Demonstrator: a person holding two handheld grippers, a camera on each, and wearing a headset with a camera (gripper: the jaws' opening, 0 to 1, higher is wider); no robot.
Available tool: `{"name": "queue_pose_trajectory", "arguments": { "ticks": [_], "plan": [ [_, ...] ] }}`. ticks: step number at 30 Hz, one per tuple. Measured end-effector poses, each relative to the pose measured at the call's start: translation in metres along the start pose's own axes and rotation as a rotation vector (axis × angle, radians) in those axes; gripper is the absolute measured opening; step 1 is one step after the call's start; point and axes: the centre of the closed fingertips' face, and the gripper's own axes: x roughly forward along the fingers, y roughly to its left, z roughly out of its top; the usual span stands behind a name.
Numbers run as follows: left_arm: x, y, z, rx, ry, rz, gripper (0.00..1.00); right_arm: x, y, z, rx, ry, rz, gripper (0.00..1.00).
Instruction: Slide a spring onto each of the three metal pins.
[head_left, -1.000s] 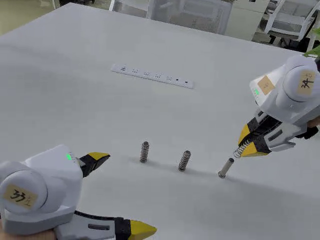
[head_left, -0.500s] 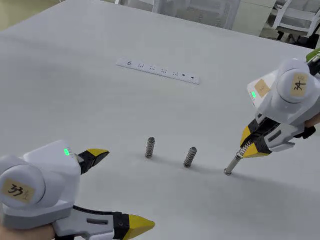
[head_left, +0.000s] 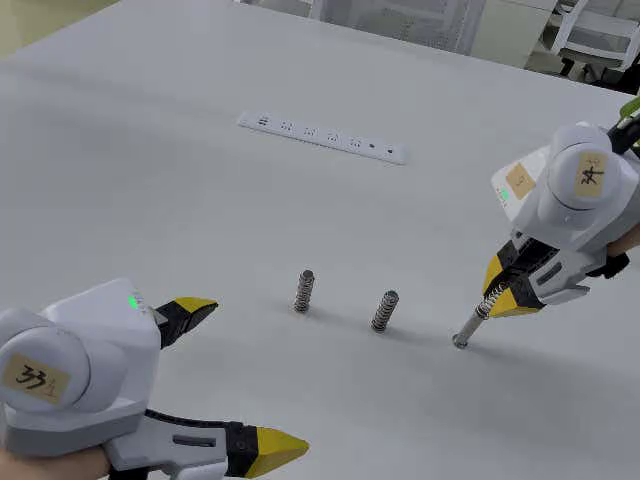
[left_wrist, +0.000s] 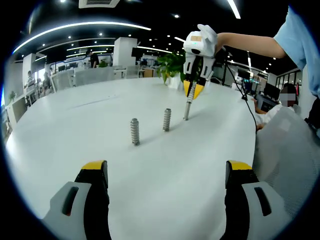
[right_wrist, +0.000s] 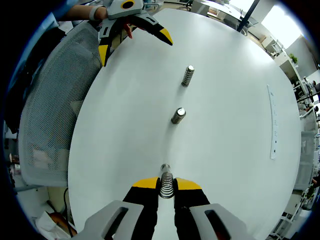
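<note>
A: Right gripper (head_left: 497, 290), what's happening?
B: Its jaws are pinching the last spring (head_left: 489, 298), and the spring's lower end is meeting the top of the third pin (head_left: 466, 328), the one nearest the table's (head_left: 150, 150) right edge. Can't tell if any coil is on yet.
A: Other two?
B: The left pin (head_left: 304, 291) and middle pin (head_left: 385, 311) are already wearing springs, standing in the same row, closer to the near edge than the power strip (head_left: 322, 137).
A: Left gripper (head_left: 240, 378)?
B: Jaws gaping wide, holding nothing, hovering by the near-left corner.
A: Risks?
B: Nothing is bracing that pin's base, so pushing down off-axis is probably tipping it or skidding it. A coil snagging on the tip could be buckling the spring, or popping it out of the jaws and across the table.
</note>
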Motion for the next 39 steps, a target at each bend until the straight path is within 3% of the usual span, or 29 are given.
{"name": "queue_pose_trajectory", "arguments": {
  "ticks": [16, 27, 39],
  "plan": [
    [-0.002, 0.003, -0.004, -0.010, 0.011, 0.002, 0.96, 0.021, 0.003, -0.002, -0.020, 0.048, 0.012, 0.08],
    [-0.001, 0.003, -0.007, -0.016, 0.018, -0.005, 0.96, 0.042, 0.000, -0.009, -0.006, 0.057, 0.033, 0.08],
    [0.000, 0.004, -0.010, -0.028, 0.021, -0.003, 0.95, 0.054, 0.002, -0.009, -0.012, 0.069, 0.043, 0.08]
  ]
}}
